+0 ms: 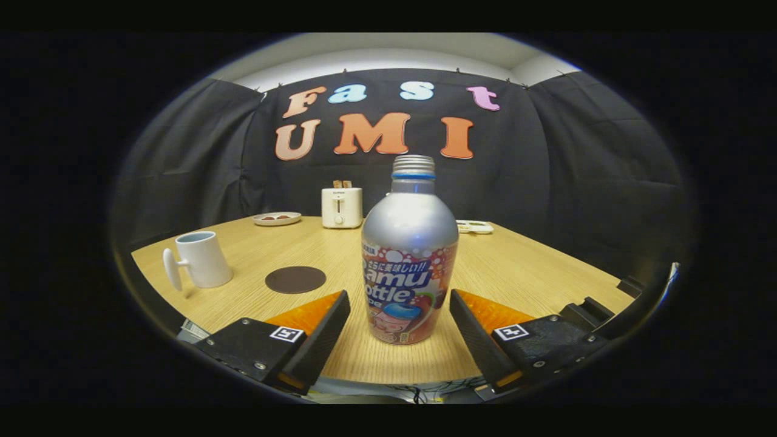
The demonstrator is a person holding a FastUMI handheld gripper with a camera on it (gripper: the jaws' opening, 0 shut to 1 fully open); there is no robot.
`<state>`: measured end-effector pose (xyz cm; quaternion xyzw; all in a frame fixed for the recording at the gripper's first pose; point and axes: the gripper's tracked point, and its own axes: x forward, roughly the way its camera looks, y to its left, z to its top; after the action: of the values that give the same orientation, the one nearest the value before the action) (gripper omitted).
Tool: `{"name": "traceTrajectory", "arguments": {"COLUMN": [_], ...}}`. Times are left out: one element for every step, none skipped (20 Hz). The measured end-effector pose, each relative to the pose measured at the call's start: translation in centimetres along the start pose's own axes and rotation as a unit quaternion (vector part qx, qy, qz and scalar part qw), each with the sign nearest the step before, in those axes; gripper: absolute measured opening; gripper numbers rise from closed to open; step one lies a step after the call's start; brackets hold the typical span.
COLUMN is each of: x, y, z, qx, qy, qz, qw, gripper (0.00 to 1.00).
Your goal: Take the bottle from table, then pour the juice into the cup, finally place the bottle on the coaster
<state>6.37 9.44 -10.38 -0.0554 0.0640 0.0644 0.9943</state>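
gripper view: gripper [399, 300] spread around bottle [410, 255], untouching; coaster [295, 280], cup [202, 259] beyond-left.

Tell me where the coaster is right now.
The coaster lies flat on the table, left of the bottle and just right of the cup, beyond the open tongs.

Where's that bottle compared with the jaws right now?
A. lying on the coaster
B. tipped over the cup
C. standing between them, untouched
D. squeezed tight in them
C: the bottle stands upright on the table between the open jaws of the gripper, gaps on both sides.
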Motion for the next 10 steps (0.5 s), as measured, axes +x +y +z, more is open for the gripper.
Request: {"name": "traceTrajectory", "arguments": {"x": [0.15,0.30,0.44,0.53,0.51,0.42,0.57,0.52,0.48,0.49], "y": [0.15,0.10,-0.02,-0.15,-0.04,-0.01,-0.03,-0.09,0.11,0.28], "z": [-0.23,-0.37,-0.51,-0.60,-0.42,-0.42,-0.56,-0.57,-0.46,-0.43], "qx": [0.001,0.002,0.001,0.004,0.009,0.009,0.009,0.010,0.009,0.008], "qy": [0.001,0.003,0.005,0.007,0.004,0.004,0.004,0.005,0.005,0.006], "qz": [0.003,0.001,-0.002,-0.002,-0.001,0.000,-0.001,-0.002,-0.001,0.001], "qw": [1.000,1.000,1.000,1.000,1.000,1.000,1.000,1.000,1.000,1.000], "gripper": [0.97,0.93,0.91,0.86,0.82,0.79,0.78,0.77,0.77,0.76]}}
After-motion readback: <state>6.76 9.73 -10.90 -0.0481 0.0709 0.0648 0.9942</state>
